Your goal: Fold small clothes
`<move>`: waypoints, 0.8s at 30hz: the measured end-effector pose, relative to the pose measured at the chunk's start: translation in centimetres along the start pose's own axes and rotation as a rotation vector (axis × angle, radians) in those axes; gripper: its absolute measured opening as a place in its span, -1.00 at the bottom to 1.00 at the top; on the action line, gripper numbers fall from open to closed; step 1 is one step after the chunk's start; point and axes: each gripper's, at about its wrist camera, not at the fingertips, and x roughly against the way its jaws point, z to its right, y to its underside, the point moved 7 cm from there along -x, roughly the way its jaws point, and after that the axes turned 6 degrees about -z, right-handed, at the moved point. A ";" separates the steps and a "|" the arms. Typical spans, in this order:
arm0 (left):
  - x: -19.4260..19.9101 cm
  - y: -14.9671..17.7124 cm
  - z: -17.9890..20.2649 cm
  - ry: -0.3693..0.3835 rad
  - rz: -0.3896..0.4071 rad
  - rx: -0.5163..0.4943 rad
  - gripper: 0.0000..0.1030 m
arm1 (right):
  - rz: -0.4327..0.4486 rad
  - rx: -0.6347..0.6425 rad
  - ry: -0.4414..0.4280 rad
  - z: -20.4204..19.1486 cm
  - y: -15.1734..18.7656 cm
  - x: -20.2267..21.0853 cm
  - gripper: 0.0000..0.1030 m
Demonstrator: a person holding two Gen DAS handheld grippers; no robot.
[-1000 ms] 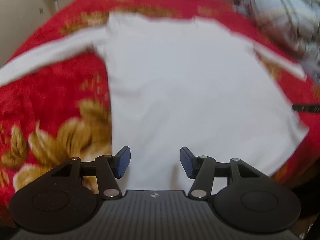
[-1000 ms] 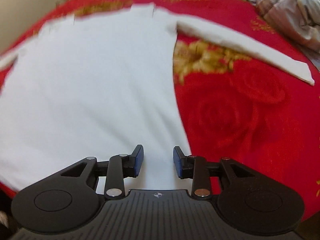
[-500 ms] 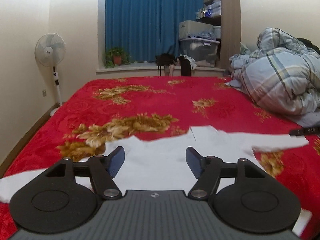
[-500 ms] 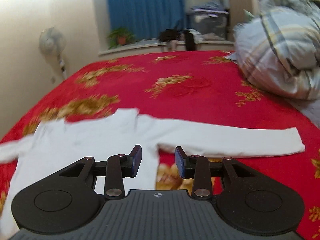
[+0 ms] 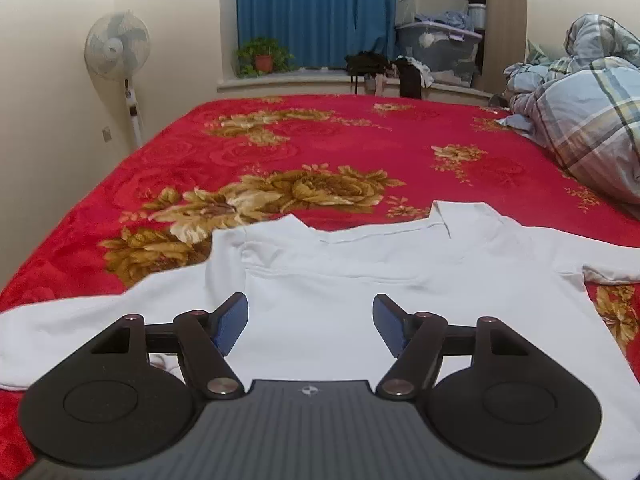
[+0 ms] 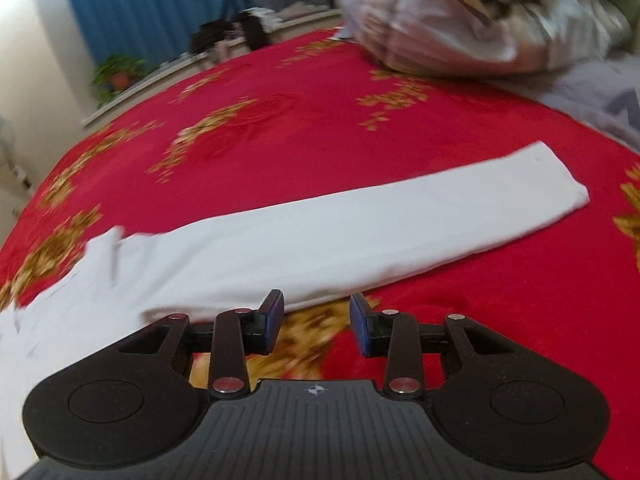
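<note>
A white long-sleeved shirt point(image 5: 360, 280) lies flat on a red bedspread with gold flowers point(image 5: 320, 152), collar toward the far side. My left gripper point(image 5: 310, 324) is open and empty, low over the shirt's chest. The shirt's left sleeve point(image 5: 80, 320) stretches to the left edge. In the right wrist view the right sleeve point(image 6: 360, 224) lies straight out to the right, its cuff point(image 6: 560, 184) at the far right. My right gripper point(image 6: 317, 322) is open and empty, just in front of the sleeve's near edge, over the bedspread point(image 6: 480, 300).
A bundled plaid duvet point(image 5: 588, 120) lies on the right side of the bed and shows in the right wrist view point(image 6: 480, 12). A standing fan point(image 5: 118, 48), a potted plant point(image 5: 264, 56) on the sill, blue curtains and storage boxes point(image 5: 436, 32) stand beyond the bed.
Both grippers tilted up from looking down on the shirt to looking across the bed. The right gripper has swung right along the sleeve. Both stay open and empty.
</note>
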 end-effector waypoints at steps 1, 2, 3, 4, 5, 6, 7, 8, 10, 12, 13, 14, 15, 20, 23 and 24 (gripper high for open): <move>-0.4 0.0 0.0 0.005 -0.010 0.009 0.44 | 0.002 -0.021 0.001 0.8 -0.3 -0.4 -0.26; -0.9 -0.1 0.0 0.010 -0.020 0.017 0.44 | 0.009 -0.048 -0.002 1.6 -0.7 -0.7 -0.26; -1.2 0.1 -0.3 0.014 -0.023 0.021 0.44 | 0.019 -0.082 -0.008 2.6 -1.1 -0.9 -0.26; -1.4 0.1 -0.4 0.013 -0.023 0.021 0.44 | 0.031 -0.124 -0.014 3.7 -1.7 -1.1 -0.26; -1.7 0.1 -0.4 0.009 -0.023 0.018 0.44 | 0.041 -0.160 -0.019 4.6 -2.0 -1.2 -0.26; -1.8 0.2 -0.6 0.005 -0.023 0.016 0.44 | 0.055 -0.211 -0.026 6.0 -2.5 -1.3 -0.26; -2.0 0.2 -0.7 0.003 -0.025 0.015 0.44 | 0.067 -0.256 -0.031 7.1 -2.8 -1.3 -0.26; -2.1 0.2 -0.7 0.003 -0.027 0.014 0.44 | 0.078 -0.299 -0.033 8.3 -3.0 -1.5 -0.26; -2.2 0.3 -0.7 0.004 -0.033 0.017 0.44 | 0.090 -0.376 -0.024 10.6 -3.0 -2.1 -0.26; -2.2 0.3 -0.7 0.008 -0.034 0.020 0.44 | 0.086 -0.440 -0.019 12.6 -2.9 -2.8 -0.25; -2.2 0.3 -0.7 0.011 -0.034 0.020 0.44 | 0.083 -0.457 -0.011 13.3 -2.7 -3.1 -0.25; -2.3 0.3 -0.6 0.013 -0.035 0.019 0.44 | 0.079 -0.474 -0.002 13.8 -2.5 -3.4 -0.25; -2.4 0.3 -0.5 0.014 -0.037 0.016 0.44 | 0.076 -0.487 0.004 14.3 -2.6 -3.8 -0.26; -2.6 0.6 -0.1 0.015 -0.046 -0.003 0.44 | 0.095 -0.533 0.023 15.3 -2.8 -4.6 -0.29; -2.5 0.6 -0.2 0.017 -0.044 0.001 0.44 | 0.107 -0.537 0.036 15.4 -3.1 -5.1 -0.29; -2.5 0.6 -0.2 0.017 -0.042 0.005 0.44 | 0.114 -0.542 0.043 15.5 -3.2 -5.2 -0.36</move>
